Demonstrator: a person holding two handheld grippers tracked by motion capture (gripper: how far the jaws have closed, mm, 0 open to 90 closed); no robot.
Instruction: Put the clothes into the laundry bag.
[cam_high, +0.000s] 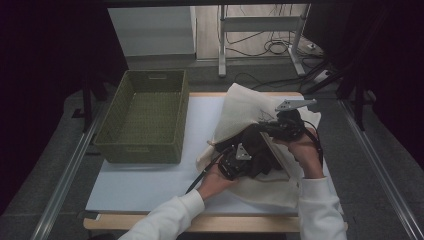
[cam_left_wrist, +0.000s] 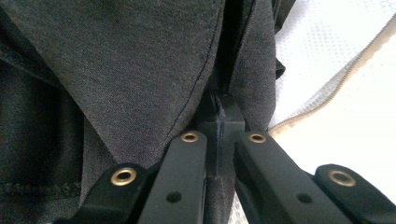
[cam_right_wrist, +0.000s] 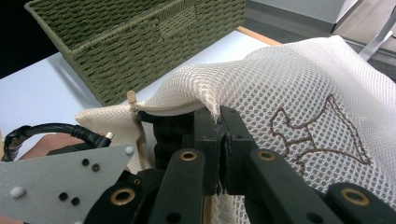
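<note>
Both tongs grip: left (cam_left_wrist: 223, 116) dark garment (cam_left_wrist: 140, 70), right (cam_right_wrist: 219, 140) mesh bag (cam_right_wrist: 289, 93), mouth facing left.

Cream open-mesh cloth bag (cam_right_wrist: 299, 88), matt dark grey knit garment (cam_left_wrist: 140, 70), rough woven green basket (cam_high: 145, 117), smooth, perhaps laminate table (cam_high: 150, 185)

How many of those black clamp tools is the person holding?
2. The left gripper pinches the dark garment at the mesh bag's mouth; the right gripper clamps the bag's edge.

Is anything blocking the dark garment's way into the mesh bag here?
Nothing visible does. The right gripper pinches the mesh bag rim up, holding its mouth open, while the left gripper, clamped on the dark garment, sits at that opening.
</note>
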